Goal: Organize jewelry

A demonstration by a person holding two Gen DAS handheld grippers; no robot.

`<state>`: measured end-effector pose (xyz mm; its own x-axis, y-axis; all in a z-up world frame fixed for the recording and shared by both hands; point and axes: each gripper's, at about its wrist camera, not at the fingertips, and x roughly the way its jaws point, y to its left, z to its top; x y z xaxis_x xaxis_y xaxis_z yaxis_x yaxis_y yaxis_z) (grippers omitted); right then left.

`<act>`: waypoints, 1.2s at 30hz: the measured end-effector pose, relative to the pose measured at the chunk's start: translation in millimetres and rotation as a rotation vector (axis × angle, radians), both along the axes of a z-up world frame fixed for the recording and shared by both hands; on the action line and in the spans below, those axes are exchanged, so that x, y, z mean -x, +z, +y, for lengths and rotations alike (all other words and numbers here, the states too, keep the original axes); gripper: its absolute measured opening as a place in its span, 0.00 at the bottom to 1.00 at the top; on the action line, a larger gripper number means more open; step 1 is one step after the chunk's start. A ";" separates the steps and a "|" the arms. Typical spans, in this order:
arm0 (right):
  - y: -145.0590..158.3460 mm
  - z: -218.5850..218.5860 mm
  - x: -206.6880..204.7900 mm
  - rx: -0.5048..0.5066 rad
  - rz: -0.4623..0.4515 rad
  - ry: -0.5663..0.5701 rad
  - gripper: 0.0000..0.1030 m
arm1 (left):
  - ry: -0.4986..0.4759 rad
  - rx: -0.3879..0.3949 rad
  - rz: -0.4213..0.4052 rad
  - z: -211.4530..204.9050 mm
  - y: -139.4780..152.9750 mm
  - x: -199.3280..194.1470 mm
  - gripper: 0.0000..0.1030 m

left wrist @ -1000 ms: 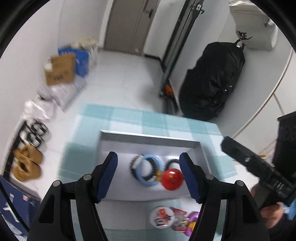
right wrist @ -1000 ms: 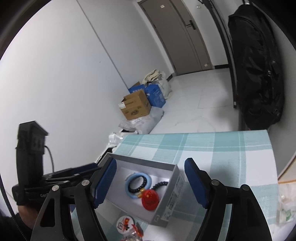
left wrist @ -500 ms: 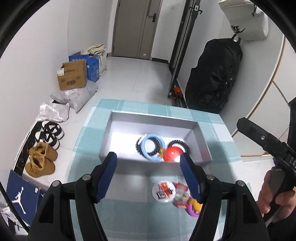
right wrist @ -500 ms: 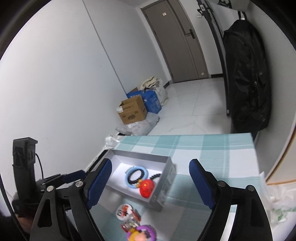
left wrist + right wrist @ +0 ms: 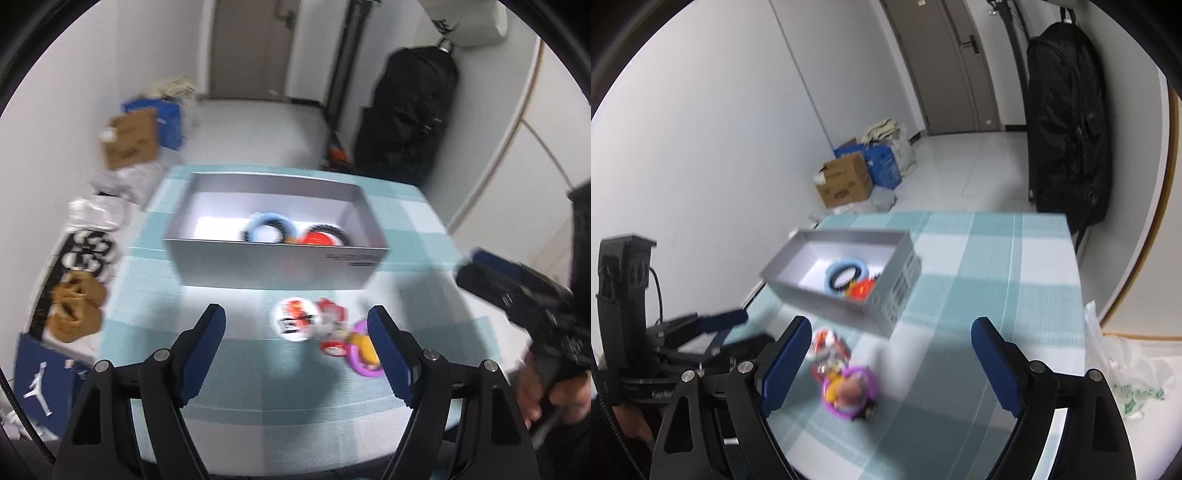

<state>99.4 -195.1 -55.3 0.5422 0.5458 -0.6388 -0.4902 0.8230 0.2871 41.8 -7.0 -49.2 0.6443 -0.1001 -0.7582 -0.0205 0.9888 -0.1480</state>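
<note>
Hovering over bare checked tablecloth, well inside its edges.
We hold left gripper and right gripper empty, jaws just widened; both pulled back from the jewelry box, trinkets now ahead.

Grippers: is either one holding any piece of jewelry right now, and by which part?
Nothing is held. The left gripper and right gripper have both just been opening, with nothing between their jaws. The trinkets lie on the table.
</note>
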 end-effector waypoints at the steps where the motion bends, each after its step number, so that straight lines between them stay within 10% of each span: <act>1: -3.3 0.4 2.9 0.007 0.005 0.012 0.88 | 0.005 -0.001 -0.001 1.0 -0.9 2.9 0.73; 18: -26.8 37.4 33.7 0.141 0.026 0.199 0.86 | 0.093 0.080 0.134 24.8 -26.7 9.4 0.73; 26: -43.1 60.3 32.1 0.232 0.044 0.220 0.54 | 0.049 0.036 0.114 14.7 -23.9 14.3 0.73; 36: -44.8 70.3 30.9 0.278 0.015 0.225 0.43 | 0.066 0.088 0.123 23.6 -24.5 10.5 0.73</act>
